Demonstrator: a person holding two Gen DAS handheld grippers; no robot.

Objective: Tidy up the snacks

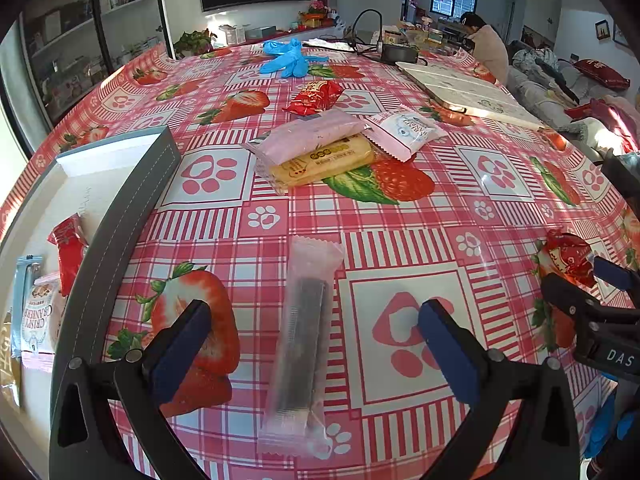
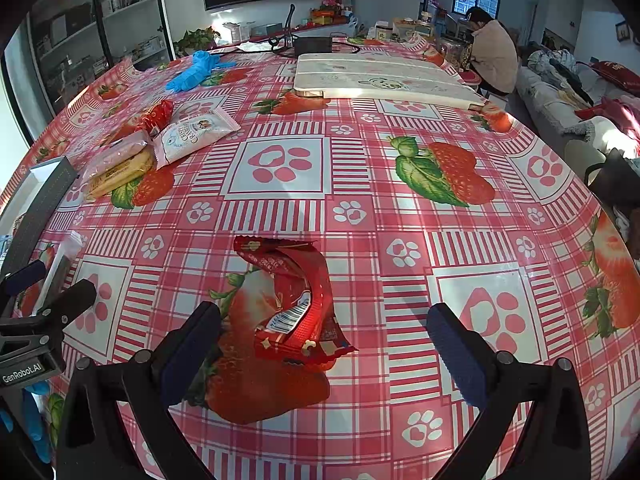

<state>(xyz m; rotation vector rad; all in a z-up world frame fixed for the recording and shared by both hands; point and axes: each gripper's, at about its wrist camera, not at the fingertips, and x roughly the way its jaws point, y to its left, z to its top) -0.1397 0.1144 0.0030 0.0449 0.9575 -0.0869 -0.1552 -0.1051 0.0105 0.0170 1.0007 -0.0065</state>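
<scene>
My left gripper (image 1: 314,344) is open, its jaws either side of a long pale pink snack stick pack (image 1: 302,344) lying on the table. My right gripper (image 2: 324,340) is open around a crumpled red snack wrapper (image 2: 298,304), also seen in the left wrist view (image 1: 568,260). A grey storage box (image 1: 120,216) at the left holds a red packet (image 1: 70,252) and a white Crispy packet (image 1: 38,320). Further back lie a pink pack (image 1: 308,136), a yellow biscuit pack (image 1: 324,162), a white packet (image 1: 404,130) and a red packet (image 1: 314,98).
Blue gloves (image 1: 288,58) lie at the far side. A white folded board (image 2: 384,80) lies at the back right, with cables and a black device (image 1: 400,53) behind. A person (image 2: 494,52) sits beyond the table. The strawberry tablecloth (image 2: 400,208) covers the table.
</scene>
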